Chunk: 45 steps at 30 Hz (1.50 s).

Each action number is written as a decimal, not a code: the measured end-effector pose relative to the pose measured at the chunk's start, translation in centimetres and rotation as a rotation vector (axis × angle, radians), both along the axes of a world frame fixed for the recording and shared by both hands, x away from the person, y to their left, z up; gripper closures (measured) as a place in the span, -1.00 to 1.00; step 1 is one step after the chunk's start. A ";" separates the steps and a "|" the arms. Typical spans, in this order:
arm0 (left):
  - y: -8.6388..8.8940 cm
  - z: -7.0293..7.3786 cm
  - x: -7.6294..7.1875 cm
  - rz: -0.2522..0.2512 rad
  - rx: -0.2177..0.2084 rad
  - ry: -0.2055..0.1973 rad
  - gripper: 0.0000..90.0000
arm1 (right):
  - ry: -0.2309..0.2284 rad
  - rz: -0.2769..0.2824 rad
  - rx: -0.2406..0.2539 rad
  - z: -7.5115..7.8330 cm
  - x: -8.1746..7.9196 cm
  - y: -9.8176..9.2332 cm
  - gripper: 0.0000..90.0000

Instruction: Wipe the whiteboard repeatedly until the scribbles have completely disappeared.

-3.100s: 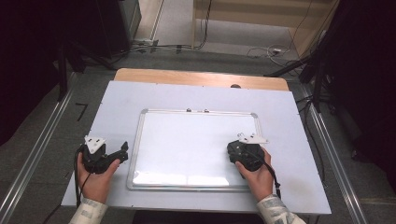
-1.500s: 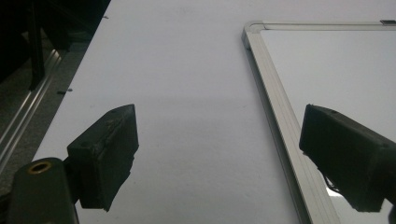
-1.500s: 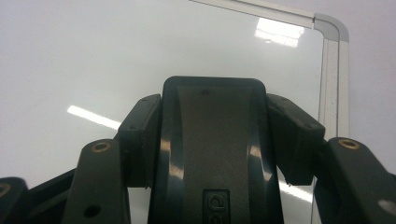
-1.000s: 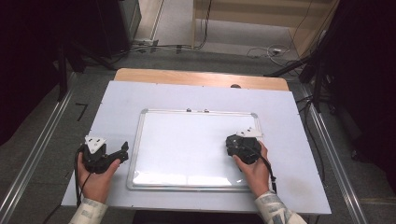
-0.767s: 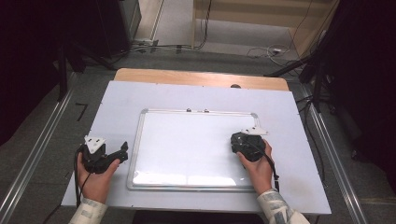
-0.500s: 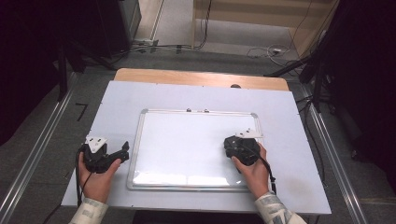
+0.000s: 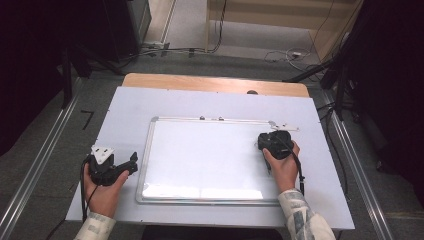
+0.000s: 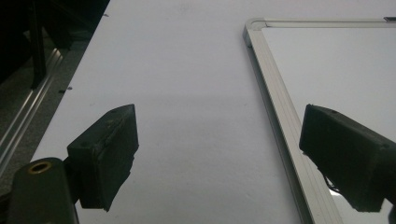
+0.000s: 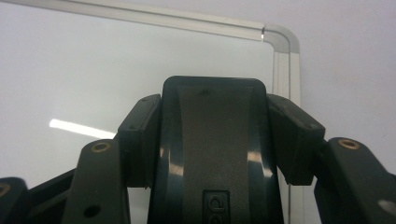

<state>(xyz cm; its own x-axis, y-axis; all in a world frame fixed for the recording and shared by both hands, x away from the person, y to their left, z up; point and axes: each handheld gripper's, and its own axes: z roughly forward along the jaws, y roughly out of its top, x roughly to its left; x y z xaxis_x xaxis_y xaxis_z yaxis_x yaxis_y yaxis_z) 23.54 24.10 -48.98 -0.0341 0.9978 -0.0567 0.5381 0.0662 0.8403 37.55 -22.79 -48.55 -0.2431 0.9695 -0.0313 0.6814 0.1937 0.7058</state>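
My sleeves [image 7: 305, 215] are pale with a grey pattern. Each hand-held gripper [image 7: 131, 161] is black, with blocky jaws, brass-ringed screw holes, a black cable and a grey three-cornered plate [image 7: 101, 152].

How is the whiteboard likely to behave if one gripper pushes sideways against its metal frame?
The whiteboard lies flat on the smooth table, so it would probably slide rather than tip. Its metal frame suggests it stays stiff. The glossy face, showing a light reflection, looks slippery, so the eraser likely glides.
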 end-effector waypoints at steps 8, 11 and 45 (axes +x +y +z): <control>-0.1 0.0 0.2 -0.005 0.000 0.001 -0.72 | 0.003 0.032 -0.008 0.0 0.1 1.5 -0.14; -0.3 0.0 0.3 -0.007 0.004 0.003 -0.72 | 0.007 0.098 -0.013 0.0 -0.7 3.1 -0.14; -0.2 0.0 0.2 -0.001 0.004 0.002 -0.72 | 0.011 0.139 -0.016 -0.2 -4.8 1.8 -0.14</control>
<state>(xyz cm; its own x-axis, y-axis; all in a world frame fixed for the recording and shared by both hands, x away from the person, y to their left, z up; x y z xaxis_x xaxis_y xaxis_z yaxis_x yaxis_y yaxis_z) 23.73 23.93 -49.01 -0.0337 0.9980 -0.0530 0.5394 0.0628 0.8397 32.73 -20.95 -48.76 -0.3758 0.9257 -0.0430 0.6547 0.2980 0.6947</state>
